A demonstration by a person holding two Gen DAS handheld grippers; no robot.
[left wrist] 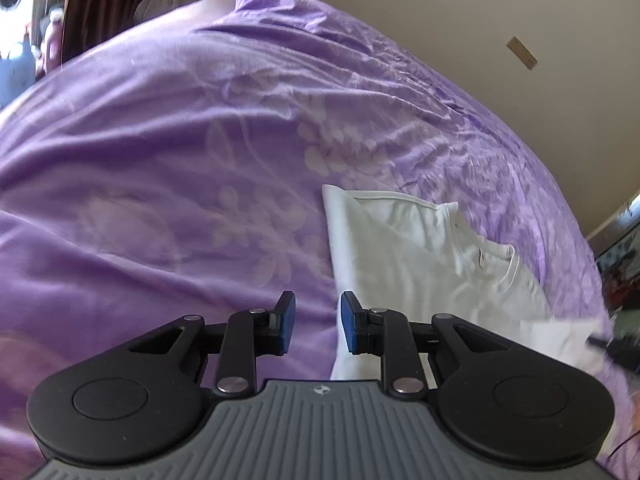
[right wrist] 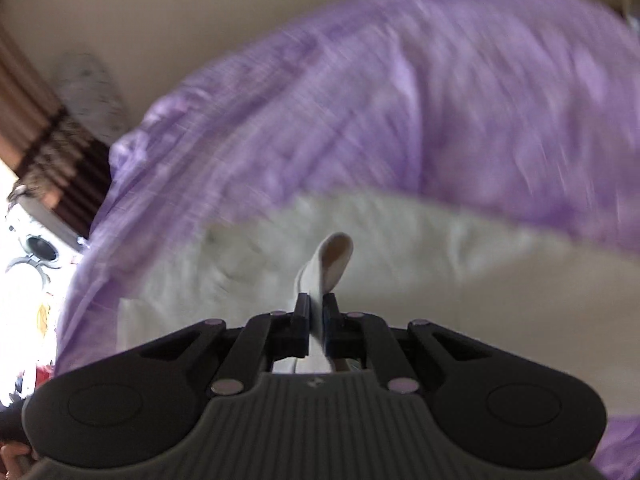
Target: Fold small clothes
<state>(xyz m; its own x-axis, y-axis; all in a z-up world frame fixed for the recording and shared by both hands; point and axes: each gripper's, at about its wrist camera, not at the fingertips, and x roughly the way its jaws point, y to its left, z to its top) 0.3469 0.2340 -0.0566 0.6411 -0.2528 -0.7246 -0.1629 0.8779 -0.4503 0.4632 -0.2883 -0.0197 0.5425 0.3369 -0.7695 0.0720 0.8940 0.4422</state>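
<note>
A small white shirt [left wrist: 404, 256] lies partly folded on a purple floral bedspread [left wrist: 168, 168], its neckline towards the right. My left gripper [left wrist: 318, 322] is open and empty, hovering just above the shirt's left edge. My right gripper [right wrist: 316, 322] is shut on a fold of the white shirt [right wrist: 332, 256], which sticks up between the fingers. The right wrist view is blurred by motion. The right gripper's tip shows at the right edge of the left wrist view [left wrist: 612, 346], over the shirt's near right part.
The purple bedspread [right wrist: 400, 112] covers the whole bed. A beige wall [left wrist: 500, 8] stands behind it. A dark wooden headboard [left wrist: 104, 4] and a pillow are at the far left. Clutter sits beyond the bed's right edge [left wrist: 624, 264].
</note>
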